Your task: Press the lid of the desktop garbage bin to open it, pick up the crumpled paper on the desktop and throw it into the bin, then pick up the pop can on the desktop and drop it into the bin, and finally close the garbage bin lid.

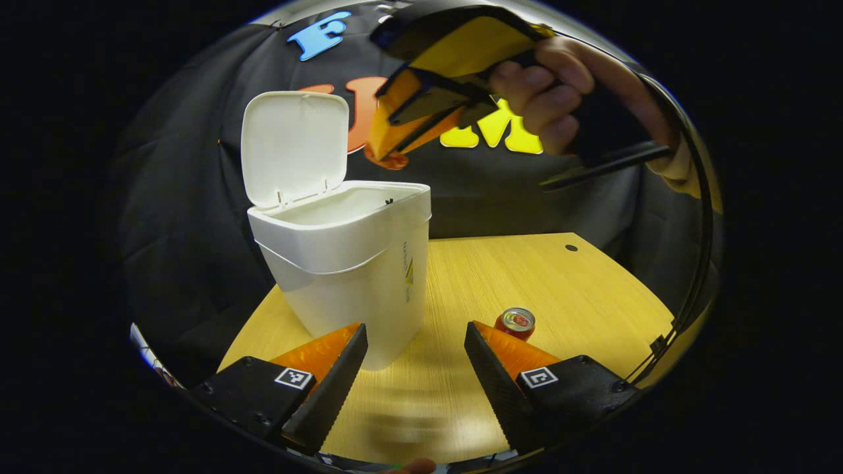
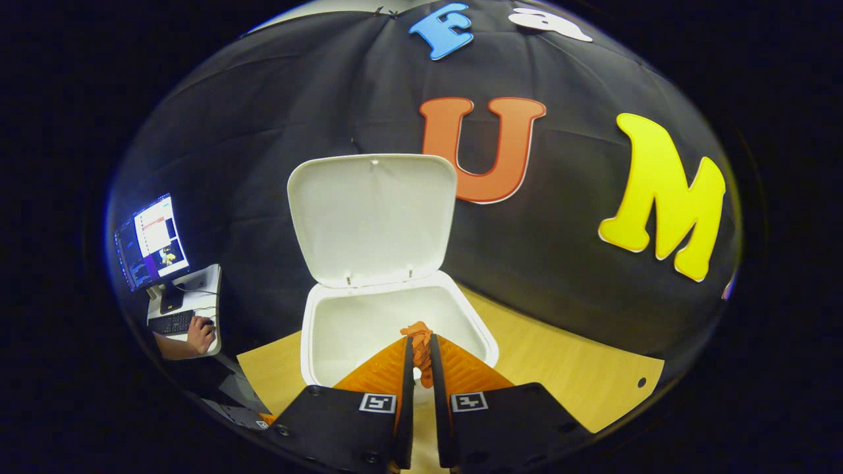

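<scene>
While the garbage bin stands on the desk with its lid swung up and back on the rear hinge, its mouth is fully open; the part of the white inside that shows in the right gripper view looks bare, though the bottom is hidden behind the tool's fingers.

The right tool hangs above the bin's front rim, its fingers drawn close together and pinching the crumpled paper, an orange wad that sticks up from between the tips, over the opening. In the left gripper view the same tool shows high above the bin's right side, with the paper at its tip and a hand around its grip.

The left tool sits low in front of the bin, fingers spread wide with nothing between them; its left finger overlaps the bin's lower front corner in the picture, and whether they touch I cannot tell.

The pop can stands upright on the desk, to the right of the bin and apart from it, just behind the left tool's right finger. Right of the bin the desk lies bare to its far edge, with one small dark hole near that edge.

Left of the bin, off the desk, a monitor and keyboard sit on a side stand, a person's hand resting there.
</scene>
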`<state>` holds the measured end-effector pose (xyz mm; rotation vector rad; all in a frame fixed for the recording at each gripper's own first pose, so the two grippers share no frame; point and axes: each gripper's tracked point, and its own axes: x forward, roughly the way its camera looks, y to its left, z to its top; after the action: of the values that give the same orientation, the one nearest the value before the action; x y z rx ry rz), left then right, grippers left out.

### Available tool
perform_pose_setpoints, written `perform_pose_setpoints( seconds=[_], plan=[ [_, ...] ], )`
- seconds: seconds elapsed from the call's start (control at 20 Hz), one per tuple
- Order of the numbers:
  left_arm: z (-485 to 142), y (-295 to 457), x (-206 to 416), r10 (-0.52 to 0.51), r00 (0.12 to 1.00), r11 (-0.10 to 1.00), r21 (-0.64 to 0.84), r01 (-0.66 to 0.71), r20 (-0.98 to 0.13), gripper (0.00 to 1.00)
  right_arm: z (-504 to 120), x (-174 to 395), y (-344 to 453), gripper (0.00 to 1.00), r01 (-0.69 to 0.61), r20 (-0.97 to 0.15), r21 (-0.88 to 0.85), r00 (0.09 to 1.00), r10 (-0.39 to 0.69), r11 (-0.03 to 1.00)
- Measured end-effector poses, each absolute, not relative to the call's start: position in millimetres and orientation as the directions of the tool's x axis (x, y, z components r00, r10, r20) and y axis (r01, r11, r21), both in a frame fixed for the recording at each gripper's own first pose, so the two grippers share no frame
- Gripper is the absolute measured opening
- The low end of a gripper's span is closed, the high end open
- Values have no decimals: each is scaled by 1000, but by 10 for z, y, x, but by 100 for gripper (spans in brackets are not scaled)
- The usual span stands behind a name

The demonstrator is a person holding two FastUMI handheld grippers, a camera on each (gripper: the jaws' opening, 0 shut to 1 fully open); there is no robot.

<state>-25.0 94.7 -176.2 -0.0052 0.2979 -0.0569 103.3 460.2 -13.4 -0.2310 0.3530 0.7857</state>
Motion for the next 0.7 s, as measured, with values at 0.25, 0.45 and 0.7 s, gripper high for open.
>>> perform_pose_setpoints(
  seconds=[0.25, 0.45, 0.7],
  plan=[
    [-1815, 1021, -276, -65, 952, 998, -25, 61, -298, 99, -335, 1139, 4969, 16, -723, -431, -63, 642, 634, 688],
    [-1805, 1008, -247, -61, 953, 998, -22, 58, -296, 98, -322, 1133, 5050, 20, -745, -415, -68, 626, 661, 663],
    [-1887, 967, -217, -78, 948, 996, -66, 61, -310, 99, -310, 1172, 5020, 25, -716, -406, -54, 652, 640, 696]
  ],
)
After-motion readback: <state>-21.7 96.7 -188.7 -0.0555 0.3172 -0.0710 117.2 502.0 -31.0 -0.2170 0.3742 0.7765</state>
